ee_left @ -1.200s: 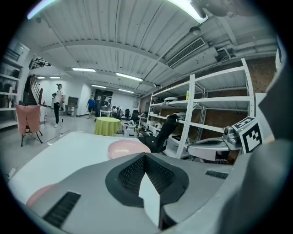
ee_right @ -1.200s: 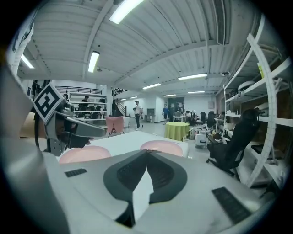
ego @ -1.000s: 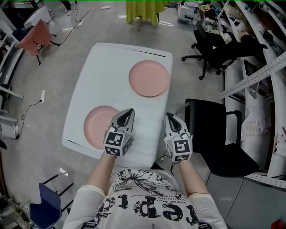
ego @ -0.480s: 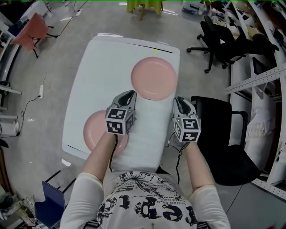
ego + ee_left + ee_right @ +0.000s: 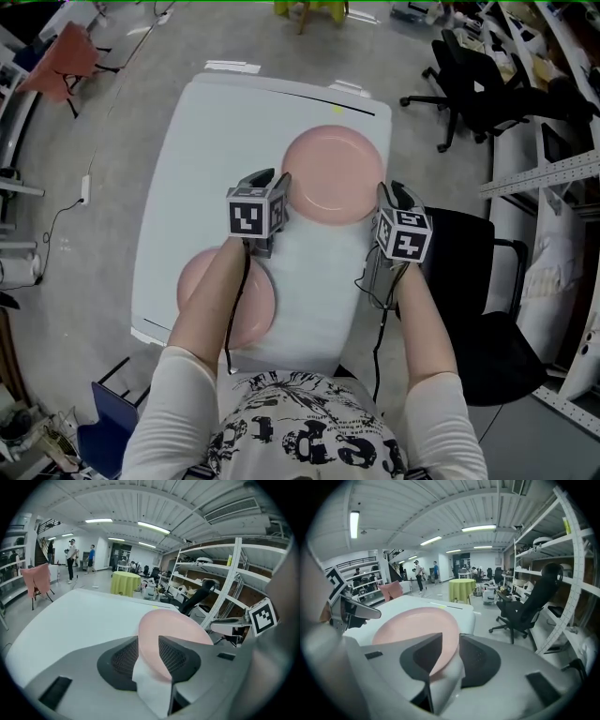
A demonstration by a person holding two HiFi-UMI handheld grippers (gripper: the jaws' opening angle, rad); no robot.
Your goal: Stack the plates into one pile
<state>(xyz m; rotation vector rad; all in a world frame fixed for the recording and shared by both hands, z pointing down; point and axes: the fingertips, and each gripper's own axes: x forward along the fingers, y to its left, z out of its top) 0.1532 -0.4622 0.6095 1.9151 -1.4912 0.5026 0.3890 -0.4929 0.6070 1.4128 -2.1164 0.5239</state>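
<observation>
Table (image 5: 206, 169), near plate (image 5: 261, 314): head view only

We see a white bench (image 5: 211, 159) carrying two pink plates: the far plate (image 5: 337, 173) near its right edge, the near plate (image 5: 262, 305) toward the front-left corner, well apart.

Shirt print: large black letters on the person's white shirt (image 5: 309, 427), bottom centre of the head view, cut off by the frame edge; no word readable.
Cube marks: black-and-white square codes on the left gripper (image 5: 277, 183) and right gripper (image 5: 394, 190); no letters or numbers.
</observation>
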